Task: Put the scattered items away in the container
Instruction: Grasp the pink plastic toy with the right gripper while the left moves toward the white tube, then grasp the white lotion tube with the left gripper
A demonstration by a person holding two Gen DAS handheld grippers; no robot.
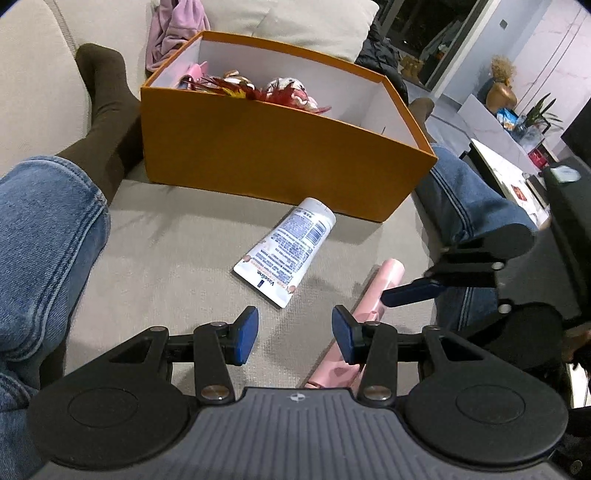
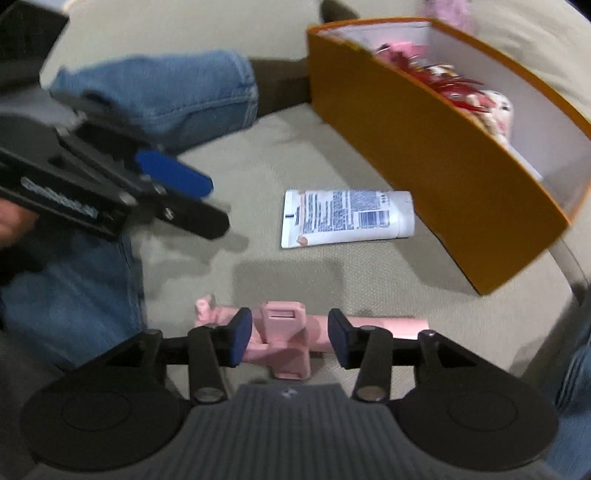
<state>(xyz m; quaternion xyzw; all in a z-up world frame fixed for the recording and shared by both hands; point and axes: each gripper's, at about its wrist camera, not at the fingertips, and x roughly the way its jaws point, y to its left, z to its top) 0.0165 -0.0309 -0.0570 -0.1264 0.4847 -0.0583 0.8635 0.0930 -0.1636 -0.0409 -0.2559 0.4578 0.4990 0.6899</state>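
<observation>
An orange box (image 1: 258, 155) with a white inside stands on the beige sofa and holds red, pink and white soft items (image 1: 280, 92). A white Vaseline tube (image 1: 286, 249) lies in front of it; it also shows in the right wrist view (image 2: 347, 218). A pink selfie stick (image 1: 369, 295) lies to the tube's right. My left gripper (image 1: 294, 338) is open and empty just short of the tube. My right gripper (image 2: 289, 338) is open, its pads either side of the pink stick's clamp (image 2: 284, 332). The box (image 2: 436, 158) stands at the upper right there.
The person's legs in blue jeans (image 1: 48, 236) and dark socks (image 1: 107, 110) lie on both sides of the sofa seat. A purple cloth (image 1: 173, 33) and a pillow (image 1: 314, 26) sit behind the box. A white table (image 1: 506, 166) stands off to the right.
</observation>
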